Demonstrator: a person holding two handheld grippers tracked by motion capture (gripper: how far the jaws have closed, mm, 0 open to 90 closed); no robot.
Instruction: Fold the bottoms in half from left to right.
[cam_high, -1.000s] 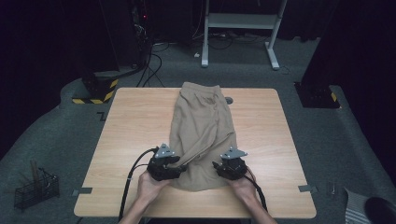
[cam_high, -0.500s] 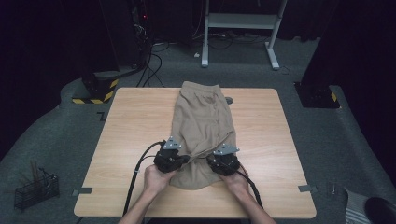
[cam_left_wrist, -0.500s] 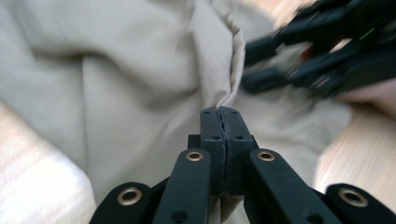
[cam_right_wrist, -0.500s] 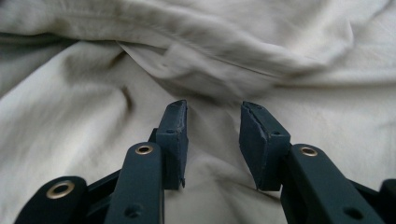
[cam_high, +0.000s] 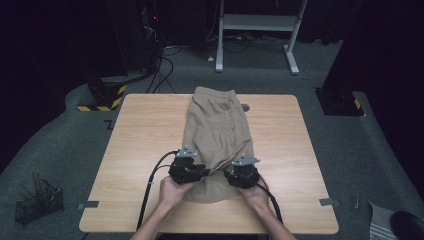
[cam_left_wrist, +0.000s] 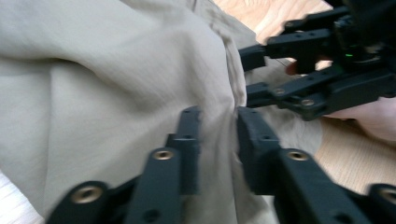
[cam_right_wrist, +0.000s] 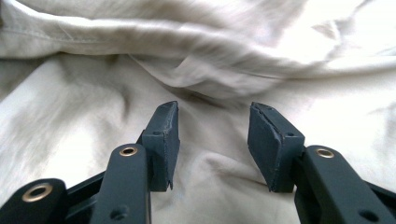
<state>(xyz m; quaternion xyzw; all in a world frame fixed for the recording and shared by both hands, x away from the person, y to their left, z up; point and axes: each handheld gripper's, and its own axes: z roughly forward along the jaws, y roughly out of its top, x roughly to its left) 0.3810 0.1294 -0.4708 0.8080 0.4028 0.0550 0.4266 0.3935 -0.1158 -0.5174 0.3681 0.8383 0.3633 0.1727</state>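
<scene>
A beige garment (cam_high: 217, 130) lies lengthwise down the middle of the wooden table (cam_high: 145, 130). Both hand-held grippers rest on its near end. My left gripper (cam_high: 201, 170) (cam_left_wrist: 217, 116) has just been opening its jaws, and a raised fold of the beige garment (cam_left_wrist: 116, 70) stands loosely in the gap between them. My right gripper (cam_high: 231, 175) (cam_right_wrist: 212, 112) has also just been opening, its pads apart over wrinkled cloth (cam_right_wrist: 210, 46) with nothing pinched. The left gripper view shows the right gripper (cam_left_wrist: 252, 74) close by, pointing toward the same fold.
A small dark object (cam_high: 245, 107) sits on the table beside the garment's far right. On the floor are a black wire basket (cam_high: 37, 202) at left, a yellow-and-black striped base (cam_high: 102, 97), cables, and a white desk frame (cam_high: 255, 30) behind.
The left gripper has slid to the right onto the garment, closer to the right gripper. The cloth between them has bunched into a ridge. The right gripper has hardly moved.
</scene>
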